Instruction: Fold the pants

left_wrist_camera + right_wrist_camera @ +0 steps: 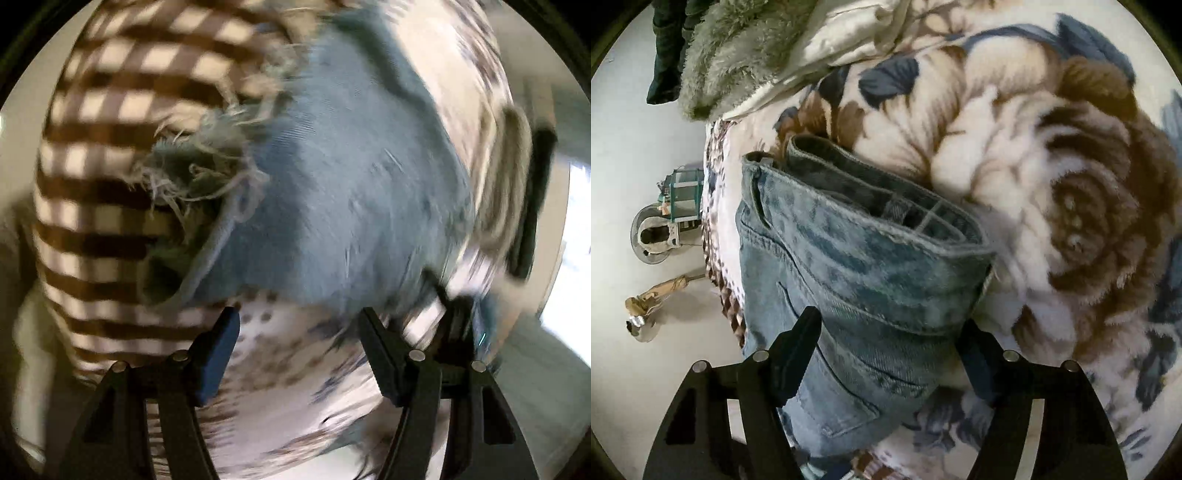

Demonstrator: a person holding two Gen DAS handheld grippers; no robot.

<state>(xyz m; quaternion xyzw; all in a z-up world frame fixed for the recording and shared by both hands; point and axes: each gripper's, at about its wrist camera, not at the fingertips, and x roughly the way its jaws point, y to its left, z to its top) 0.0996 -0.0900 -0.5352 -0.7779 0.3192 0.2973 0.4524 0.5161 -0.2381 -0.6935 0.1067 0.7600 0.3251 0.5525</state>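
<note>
Light blue denim pants (pixel 849 266) lie on a floral fleece blanket (pixel 1052 166), both grippers spread open around them, the right gripper (pixel 890 339) straddling the waistband, the left gripper (pixel 299 328) near the frayed hem (pixel 192 173) seen only in its blurred view; next, likely clamp and fold.

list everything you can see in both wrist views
jeans: one pair, light blue denim, on the bed; waistband in the right view, frayed hem in the left view
floral blanket: one, cream, brown and blue, under the jeans
checked cloth: one, brown and white, left of the hem
furry throw: one, grey-green, top of the bed
floor: pale, small clutter, too small to name
left hand-held gripper: black, open, above the blanket
right hand-held gripper: black, open, straddling the jeans
</note>
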